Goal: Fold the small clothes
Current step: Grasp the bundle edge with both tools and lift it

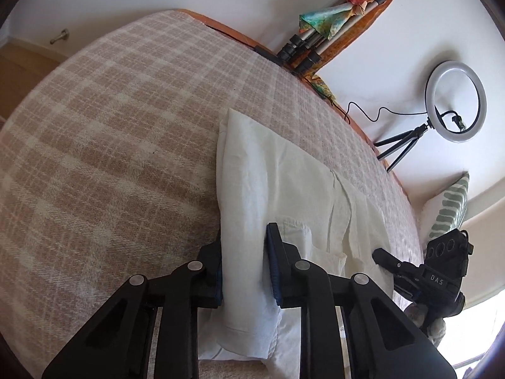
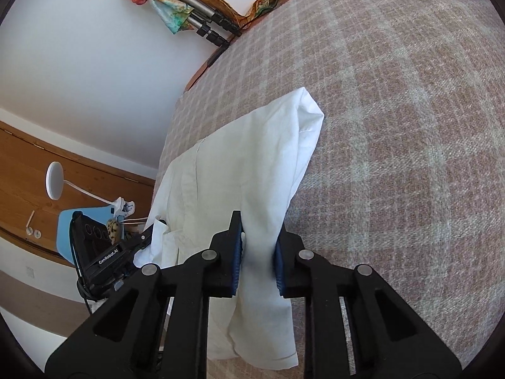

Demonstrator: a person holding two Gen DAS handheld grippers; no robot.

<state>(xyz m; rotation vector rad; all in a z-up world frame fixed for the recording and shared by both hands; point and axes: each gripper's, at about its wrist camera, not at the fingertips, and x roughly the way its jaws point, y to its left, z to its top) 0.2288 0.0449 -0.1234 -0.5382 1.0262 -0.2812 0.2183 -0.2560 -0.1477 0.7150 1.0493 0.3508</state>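
A white cloth garment (image 1: 277, 189) lies on a beige plaid blanket (image 1: 110, 145) that covers the bed. My left gripper (image 1: 244, 268) has its blue-padded jaws closed on a raised fold of the garment at one edge. My right gripper (image 2: 258, 262) is closed on a fold of the same garment (image 2: 252, 158) at the other edge. The cloth is lifted between the two grippers and its far part rests on the blanket (image 2: 410, 158). The right gripper shows in the left wrist view (image 1: 383, 257), and the left gripper shows in the right wrist view (image 2: 151, 230), both at the cloth.
A ring light on a small tripod (image 1: 454, 104) stands by the white wall. A tripod with colourful scarves (image 1: 331, 22) leans at the bed's far edge. A green-striped pillow (image 1: 448, 211) lies at the right. A blue object and a white lamp (image 2: 55, 180) stand beside the bed.
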